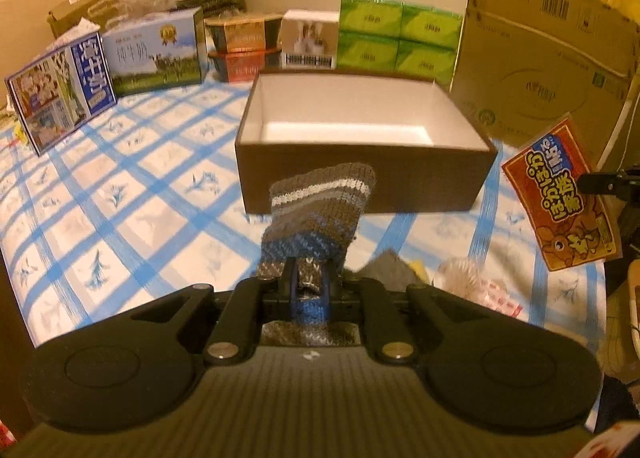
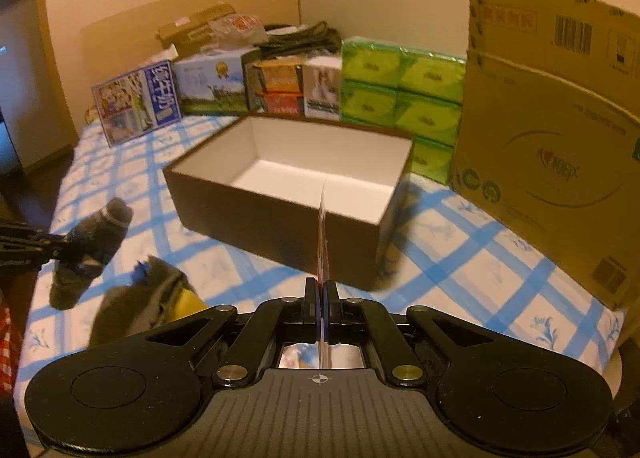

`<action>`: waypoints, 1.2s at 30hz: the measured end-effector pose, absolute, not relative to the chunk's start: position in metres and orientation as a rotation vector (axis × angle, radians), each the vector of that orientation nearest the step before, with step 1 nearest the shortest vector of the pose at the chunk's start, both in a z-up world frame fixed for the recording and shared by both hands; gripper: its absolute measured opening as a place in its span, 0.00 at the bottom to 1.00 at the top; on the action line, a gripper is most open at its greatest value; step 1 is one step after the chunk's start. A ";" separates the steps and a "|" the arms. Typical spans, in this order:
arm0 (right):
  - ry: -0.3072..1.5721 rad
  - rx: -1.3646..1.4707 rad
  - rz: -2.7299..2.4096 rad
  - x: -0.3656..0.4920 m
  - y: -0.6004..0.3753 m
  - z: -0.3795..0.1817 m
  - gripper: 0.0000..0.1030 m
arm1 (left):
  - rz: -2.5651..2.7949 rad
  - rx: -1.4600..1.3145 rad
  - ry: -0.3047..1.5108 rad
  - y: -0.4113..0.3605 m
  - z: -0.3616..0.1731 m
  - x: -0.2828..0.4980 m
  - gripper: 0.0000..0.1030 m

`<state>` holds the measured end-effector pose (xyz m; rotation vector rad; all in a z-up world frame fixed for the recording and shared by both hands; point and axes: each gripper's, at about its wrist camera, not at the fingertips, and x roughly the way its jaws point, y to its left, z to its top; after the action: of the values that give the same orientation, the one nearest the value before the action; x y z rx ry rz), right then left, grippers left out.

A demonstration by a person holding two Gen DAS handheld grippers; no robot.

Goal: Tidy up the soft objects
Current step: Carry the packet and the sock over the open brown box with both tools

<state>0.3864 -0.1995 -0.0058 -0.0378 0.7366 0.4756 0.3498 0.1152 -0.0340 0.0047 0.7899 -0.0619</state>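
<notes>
Claws: left claw (image 1: 310, 278) clamped on striped brown, grey and blue knitted sock (image 1: 320, 205), held above checked blue-and-white bedsheet (image 1: 120, 193). Right claw (image 2: 321, 290) clamped on thin orange printed packet (image 1: 560, 197), seen edge-on. Ahead of both: open brown cardboard box with white interior (image 2: 256, 209). Behind it: stacked green tissue packs (image 2: 400, 89).

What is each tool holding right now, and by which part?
Left tool grips the striped knit sock at one end; right tool pinches the orange packet by its edge.
</notes>
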 end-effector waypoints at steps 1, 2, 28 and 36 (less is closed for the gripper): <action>0.730 -0.037 0.481 0.387 -0.199 -0.003 0.01 | -0.061 0.006 0.783 0.116 -0.031 0.352 0.10; 0.725 -0.036 0.486 0.387 -0.198 0.000 0.01 | -0.061 0.007 0.774 0.115 -0.027 0.355 0.10; 0.595 0.092 0.567 0.519 -0.153 0.057 0.01 | -0.176 -0.012 0.667 0.087 0.027 0.504 0.10; 0.656 0.098 0.504 0.580 -0.137 0.034 0.01 | -0.159 -0.034 0.752 0.080 0.000 0.575 0.10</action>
<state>0.5800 -0.1369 0.0336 0.0976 0.6561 0.5035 0.5749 0.0799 0.0004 -0.0343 0.7521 -0.1592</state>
